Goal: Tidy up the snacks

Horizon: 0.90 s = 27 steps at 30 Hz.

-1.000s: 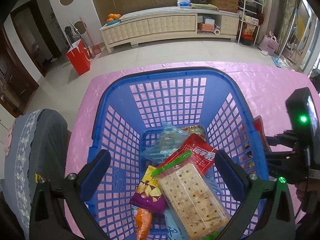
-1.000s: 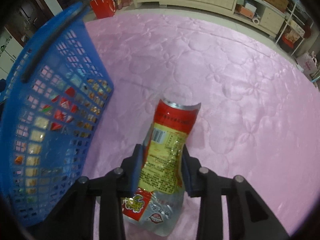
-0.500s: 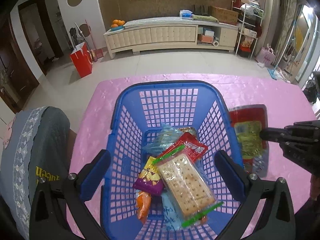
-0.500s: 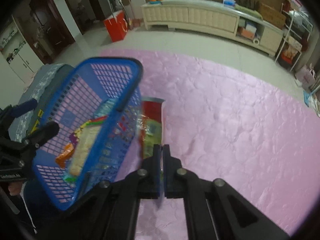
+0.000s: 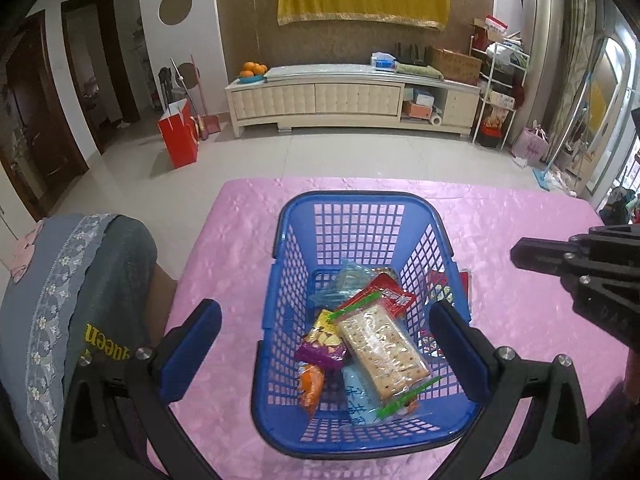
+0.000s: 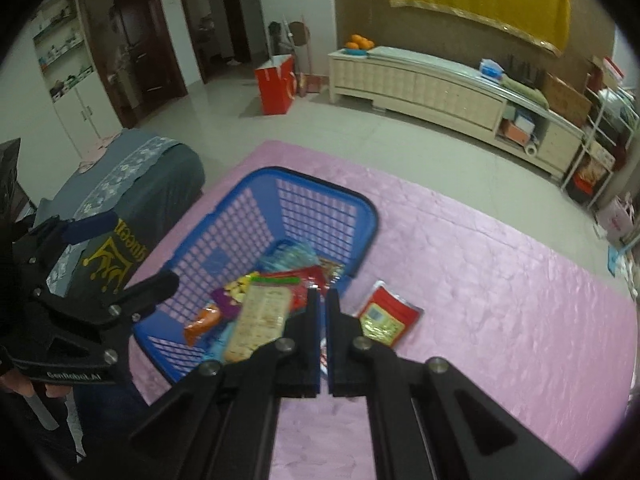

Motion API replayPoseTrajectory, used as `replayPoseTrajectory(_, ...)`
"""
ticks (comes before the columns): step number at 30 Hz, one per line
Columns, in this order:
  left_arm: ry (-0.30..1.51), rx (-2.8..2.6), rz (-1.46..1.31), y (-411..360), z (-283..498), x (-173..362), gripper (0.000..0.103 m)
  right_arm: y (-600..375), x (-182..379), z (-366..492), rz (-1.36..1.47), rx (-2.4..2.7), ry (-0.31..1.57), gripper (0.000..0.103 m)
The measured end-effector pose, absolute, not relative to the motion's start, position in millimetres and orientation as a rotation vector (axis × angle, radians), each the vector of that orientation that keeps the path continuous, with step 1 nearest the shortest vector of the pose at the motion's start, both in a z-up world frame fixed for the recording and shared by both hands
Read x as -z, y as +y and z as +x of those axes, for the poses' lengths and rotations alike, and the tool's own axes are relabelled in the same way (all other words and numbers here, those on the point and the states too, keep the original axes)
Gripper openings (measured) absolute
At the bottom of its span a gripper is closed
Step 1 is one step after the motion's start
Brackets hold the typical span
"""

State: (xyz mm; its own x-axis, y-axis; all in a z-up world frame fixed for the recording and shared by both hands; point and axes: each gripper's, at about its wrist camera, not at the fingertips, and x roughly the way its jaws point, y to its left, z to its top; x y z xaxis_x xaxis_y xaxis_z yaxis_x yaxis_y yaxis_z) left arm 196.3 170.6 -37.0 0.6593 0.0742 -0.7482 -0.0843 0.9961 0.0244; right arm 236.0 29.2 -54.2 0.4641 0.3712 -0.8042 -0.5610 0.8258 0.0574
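Jaws empty; one basket (image 5: 362,200), one red packet (image 6: 390,314) beside it

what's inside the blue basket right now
In the blue basket: a cracker pack on top, a purple chip bag, an orange packet and clear bluish bags. Anything beneath them is hidden.

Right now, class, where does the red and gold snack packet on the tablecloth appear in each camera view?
Left wrist: red and gold snack packet right of centre, mostly hidden behind the blue basket.
Right wrist: packet just below centre, right of the basket.
Shared landmark: the basket.
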Motion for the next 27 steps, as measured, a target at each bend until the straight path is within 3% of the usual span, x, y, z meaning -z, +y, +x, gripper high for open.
replayPoseTrajectory(14, 0.855, -0.126, -0.065, 206.4, 177.1, 47.6, 0.103, 71.5, 87.6, 244.5, -0.207, -0.602, 1.004, 0.008)
replayPoseTrajectory(16, 0.859, -0.127, -0.071, 209.2, 176.4, 49.9, 0.103, 73.5, 91.6, 246.1, -0.208, -0.596, 1.017, 0.024)
replayPoseTrajectory(18, 0.862, -0.127, -0.074, 209.8, 176.6, 51.8, 0.103, 73.8, 92.8, 245.8, -0.212, -0.587, 1.010, 0.071)
replayPoseTrajectory(19, 0.863, -0.127, -0.074, 210.1, 176.7, 52.2, 0.103, 73.1, 91.8, 245.0, -0.208, -0.587, 0.996, 0.077)
replayPoseTrajectory(21, 0.866, -0.121, -0.075, 209.1, 177.2, 53.3, 0.103, 71.3, 90.5, 245.5, -0.200, -0.586, 0.989, 0.084)
replayPoseTrajectory(27, 0.873, -0.104, -0.066, 202.4, 184.6, 55.5, 0.103, 57.2, 90.1, 255.5, -0.161, -0.555, 1.022, 0.085)
